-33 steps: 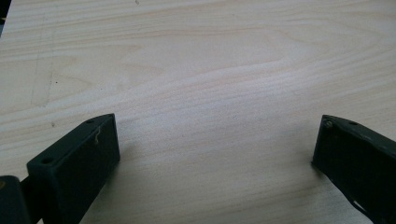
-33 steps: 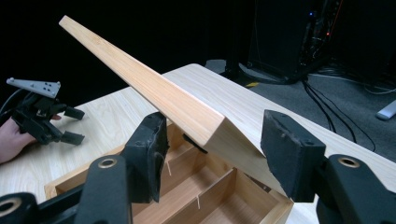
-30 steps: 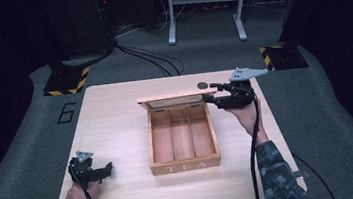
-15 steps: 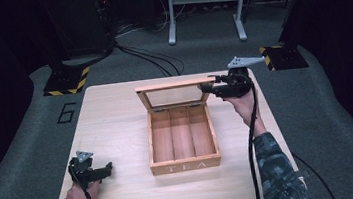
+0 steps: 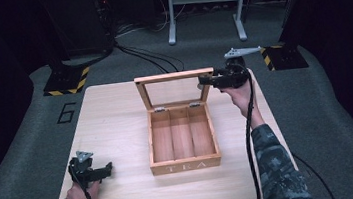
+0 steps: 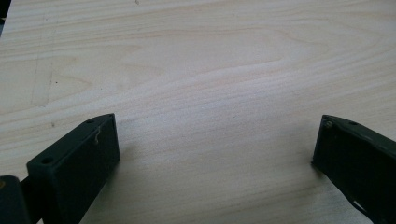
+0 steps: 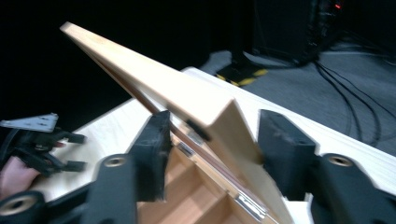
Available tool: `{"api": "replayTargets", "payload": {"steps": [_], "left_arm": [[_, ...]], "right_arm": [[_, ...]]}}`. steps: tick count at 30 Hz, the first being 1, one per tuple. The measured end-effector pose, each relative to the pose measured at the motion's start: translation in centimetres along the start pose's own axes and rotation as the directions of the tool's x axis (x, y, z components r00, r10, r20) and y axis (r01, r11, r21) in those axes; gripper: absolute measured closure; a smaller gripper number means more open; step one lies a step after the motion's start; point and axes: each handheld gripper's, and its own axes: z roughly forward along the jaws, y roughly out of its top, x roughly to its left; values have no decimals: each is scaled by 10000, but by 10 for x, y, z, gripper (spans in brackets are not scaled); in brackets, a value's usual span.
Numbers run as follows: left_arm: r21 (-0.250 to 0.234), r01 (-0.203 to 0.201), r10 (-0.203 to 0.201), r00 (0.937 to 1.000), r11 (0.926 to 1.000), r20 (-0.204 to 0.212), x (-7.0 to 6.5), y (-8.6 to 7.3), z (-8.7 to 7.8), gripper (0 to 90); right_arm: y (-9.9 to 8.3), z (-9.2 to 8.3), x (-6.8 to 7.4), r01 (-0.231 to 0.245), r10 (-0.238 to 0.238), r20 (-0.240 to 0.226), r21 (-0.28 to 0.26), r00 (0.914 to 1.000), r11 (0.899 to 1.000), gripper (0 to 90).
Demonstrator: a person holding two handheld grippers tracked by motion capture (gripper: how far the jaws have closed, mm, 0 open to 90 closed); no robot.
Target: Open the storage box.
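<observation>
A wooden tea box (image 5: 185, 166) with three bare compartments stands at the table's middle. Its glass-paned lid (image 5: 174, 75) is raised nearly upright on the far hinges. My right gripper (image 5: 201, 82) is at the lid's upper right corner. In the right gripper view its two jaws straddle the lid's frame (image 7: 154, 79), pressed on either side of it, so the right gripper (image 7: 214, 119) is shut on the lid. My left gripper (image 5: 105, 167) rests open on the table near the front left, nothing between its jaws, over bare wood (image 6: 215, 135).
The light wooden table (image 5: 111, 122) has free room left of the box. On the grey floor behind lie black cables (image 5: 149, 57), a metal stand's legs (image 5: 205, 15) and two yellow-black striped bases (image 5: 67, 82). The left gripper (image 7: 78, 151) shows far off.
The right gripper has swung the lid up from nearly flat to nearly upright, moving up and back. The left gripper has stayed still.
</observation>
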Motion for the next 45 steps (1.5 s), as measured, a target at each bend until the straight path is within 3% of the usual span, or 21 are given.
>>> {"api": "replayTargets", "payload": {"steps": [1, 3, 5, 45], "left_arm": [[-22, 1, -1, 10000, 10000, -4, 0, 0, 0, 2], [-6, -6, 6, 10000, 10000, -3, 0, 0, 0, 3], [-37, 3, -3, 10000, 10000, -5, 0, 0, 0, 3], [-39, 5, -5, 10000, 10000, 0, 0, 0, 0, 3]], "right_arm": [[0, 2, 0, 9, -10, 61, 99, 10000, 10000, 479], [-1, 8, -1, 72, -66, -332, 167, 9994, 9998, 457], [-2, 11, -1, 33, -29, -430, 79, 9991, 10000, 444], [0, 12, -1, 21, -18, -286, 94, 9996, 10000, 445]]}}
